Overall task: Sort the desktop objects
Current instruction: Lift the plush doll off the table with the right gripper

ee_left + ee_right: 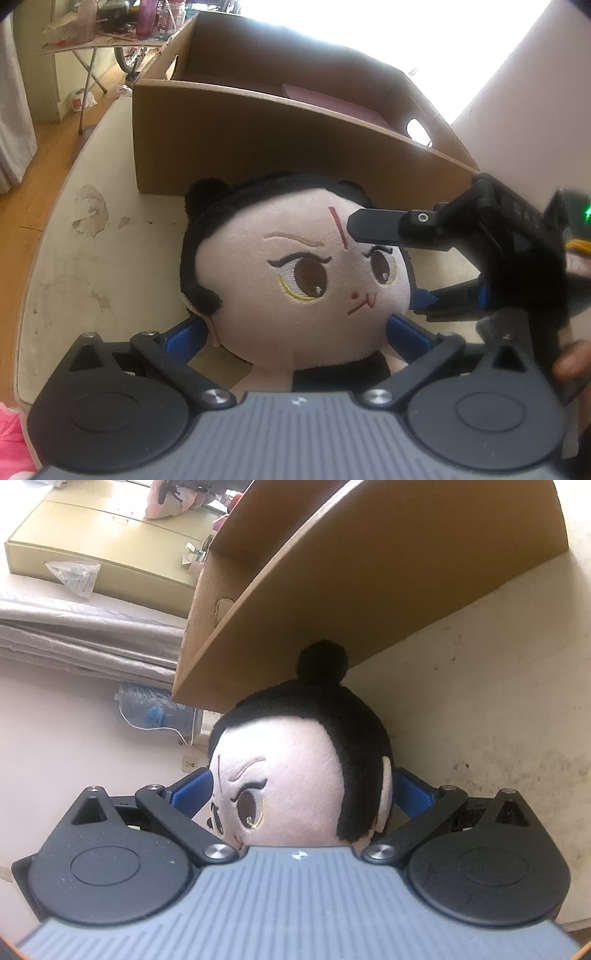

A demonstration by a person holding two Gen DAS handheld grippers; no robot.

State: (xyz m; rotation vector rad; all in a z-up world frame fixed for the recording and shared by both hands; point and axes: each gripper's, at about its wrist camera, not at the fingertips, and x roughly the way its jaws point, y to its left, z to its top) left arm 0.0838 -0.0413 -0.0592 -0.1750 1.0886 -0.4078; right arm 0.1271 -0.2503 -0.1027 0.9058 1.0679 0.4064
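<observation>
Plush doll with black hair buns and a pale embroidered face (295, 288) sits on the worn cream tabletop (92, 266), head just in front of the brown cardboard box (258, 147)

Left gripper (295, 328) – blue-padded fingers (183, 334) spread wide, one at each side of the doll's lower head/neck. The pads touch or nearly touch the plush at the cheeks; can't tell if they actually squeeze it, so grip state unclear. Doll's dark body runs back under the gripper housing

Right gripper (391, 262) comes in from the right in the left wrist view, one black finger lying across the doll's forehead, the other blue-tipped one down by its cheek. From the right wrist camera the doll's head (295, 775) fills the gap between the blue pads (413, 797), one at the face side, one at the ear side – jaws wide, contact on both sides looks likely but clamping can't be confirmed

Box is open-topped with oval handle cut-outs; a flat pink sheet (332, 103) lies on its floor, rest of the interior hidden by the near wall. Doll is outside the box, top bun (323, 661) close against its front wall
</observation>
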